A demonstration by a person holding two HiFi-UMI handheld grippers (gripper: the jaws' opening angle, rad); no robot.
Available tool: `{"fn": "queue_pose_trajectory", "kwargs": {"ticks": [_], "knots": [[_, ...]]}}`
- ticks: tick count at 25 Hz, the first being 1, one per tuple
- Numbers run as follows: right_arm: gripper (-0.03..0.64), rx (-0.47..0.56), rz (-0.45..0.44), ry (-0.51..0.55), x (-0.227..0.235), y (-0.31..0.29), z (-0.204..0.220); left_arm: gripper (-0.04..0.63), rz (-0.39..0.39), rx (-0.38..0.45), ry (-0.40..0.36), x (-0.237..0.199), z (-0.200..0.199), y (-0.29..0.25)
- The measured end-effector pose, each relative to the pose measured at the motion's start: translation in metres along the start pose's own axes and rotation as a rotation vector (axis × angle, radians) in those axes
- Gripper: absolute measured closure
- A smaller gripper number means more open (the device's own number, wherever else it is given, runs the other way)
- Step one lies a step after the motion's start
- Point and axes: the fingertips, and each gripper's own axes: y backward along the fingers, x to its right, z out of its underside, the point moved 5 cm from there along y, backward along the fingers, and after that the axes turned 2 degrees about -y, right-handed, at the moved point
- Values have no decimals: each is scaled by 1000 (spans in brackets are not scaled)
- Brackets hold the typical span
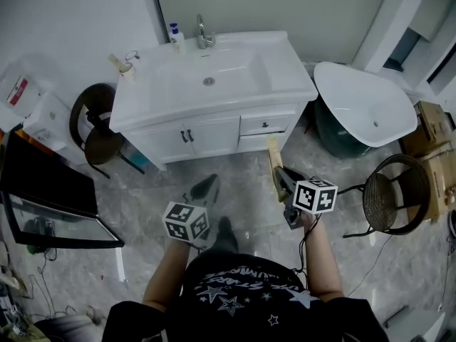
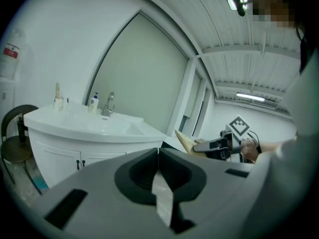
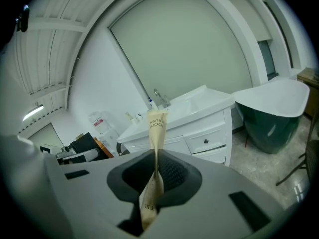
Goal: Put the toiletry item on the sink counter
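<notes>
We held the toothbrush packet (image 3: pixel 156 126) pinched in the right gripper (image 3: pixel 155 171) | left gripper (image 2: pixel 158 156) closed, empty | risk: flimsy packet could twist loose before the sink counter (image 1: pixel 285 77), well ahead.

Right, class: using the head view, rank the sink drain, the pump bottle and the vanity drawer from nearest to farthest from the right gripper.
1. Vanity drawer: just ahead of the right gripper, which holds the toothbrush packet.
2. Sink drain: farther back and to the left.
3. Pump bottle: at the very back, left of the faucet.
</notes>
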Motion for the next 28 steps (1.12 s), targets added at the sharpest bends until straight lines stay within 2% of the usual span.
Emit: {"fn": "queue_pose_trajectory", "kwargs": {"ticks": [10, 17, 24, 28], "knots": [[581, -23, 26, -36, 12, -102, -62, 575, -8, -24, 55, -95, -32, -60], [581, -28, 18, -36, 9, -163, -91, 575, -8, -30, 63, -150, -48, -89], [581, -24, 57, -45, 17, -184, -100, 575, 25, -39, 62, -178, -55, -110], [581, -14, 79, -52, 28, -182, -108, 575, 39, -34, 60, -179, -61, -122]]}}
